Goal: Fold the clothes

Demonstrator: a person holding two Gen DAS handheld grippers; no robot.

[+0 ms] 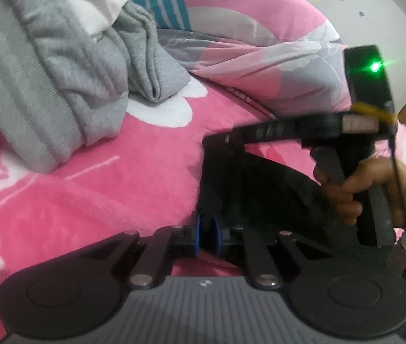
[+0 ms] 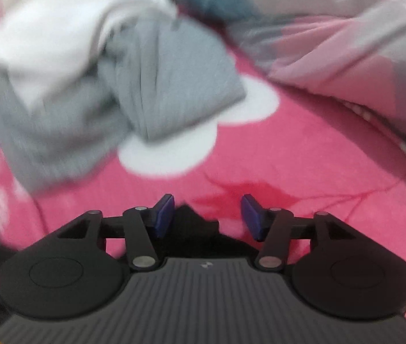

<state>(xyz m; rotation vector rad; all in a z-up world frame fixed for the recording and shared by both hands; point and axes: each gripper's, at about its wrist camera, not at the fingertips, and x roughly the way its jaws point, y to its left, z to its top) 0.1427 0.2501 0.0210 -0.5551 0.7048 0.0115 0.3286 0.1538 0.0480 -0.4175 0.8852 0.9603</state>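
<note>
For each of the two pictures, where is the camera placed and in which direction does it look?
Left wrist: sits on the left gripper, looking forward and down at a black garment on the pink bedspread; a hand holding the right gripper's handle shows.
Right wrist: sits on the right gripper, open, looking down at the bedspread; no hand shows.
Shared: the grey garment and bedspread.

Clothes pile (image 1: pixel 59 71) on blanket (image 1: pixel 117 195), quilt (image 1: pixel 260 66) right.
</note>
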